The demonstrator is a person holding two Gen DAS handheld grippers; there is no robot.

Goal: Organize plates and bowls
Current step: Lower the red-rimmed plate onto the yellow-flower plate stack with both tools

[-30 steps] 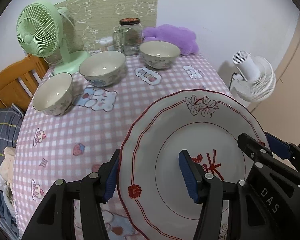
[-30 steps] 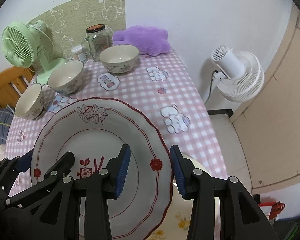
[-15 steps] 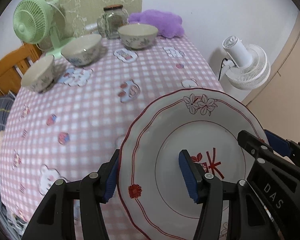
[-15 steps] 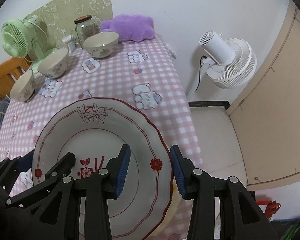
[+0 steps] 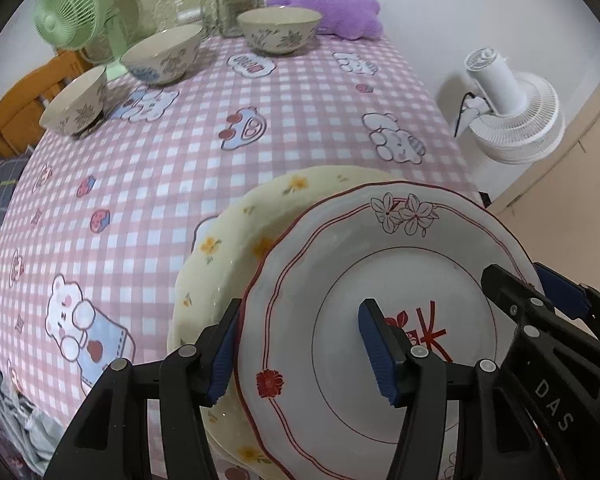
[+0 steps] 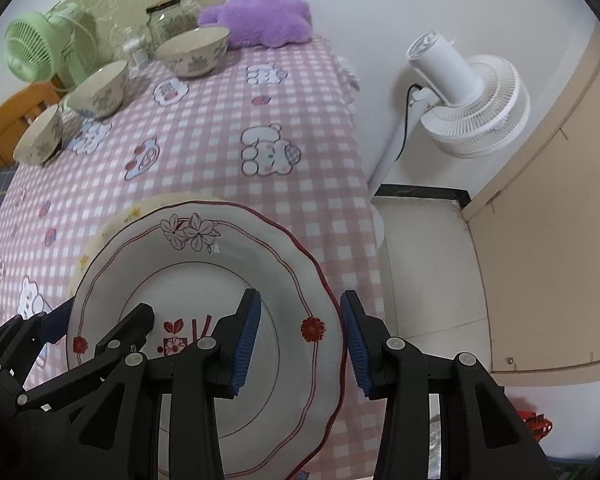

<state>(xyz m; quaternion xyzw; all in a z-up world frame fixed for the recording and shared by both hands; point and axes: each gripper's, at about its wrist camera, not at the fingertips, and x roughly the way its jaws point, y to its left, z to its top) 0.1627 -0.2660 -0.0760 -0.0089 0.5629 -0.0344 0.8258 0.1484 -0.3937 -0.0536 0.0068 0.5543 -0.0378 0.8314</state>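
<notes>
Item: red-rimmed white plate (image 5: pixel 384 312), gripped at opposite rims by left claw (image 5: pixel 300 344) and right claw (image 6: pixel 300 336), held just above yellow floral plate (image 5: pixel 220 248) near table (image 5: pixel 180 160) edge. Risk: uneven release slides it floorward.

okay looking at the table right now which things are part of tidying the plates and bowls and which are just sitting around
Part of the job:
white red-rimmed plate, with the left gripper and right gripper straddling opposite rims
yellow floral plate beneath it
three floral bowls

Just lying about:
green fan
glass jar
purple cushion
white fan
</notes>
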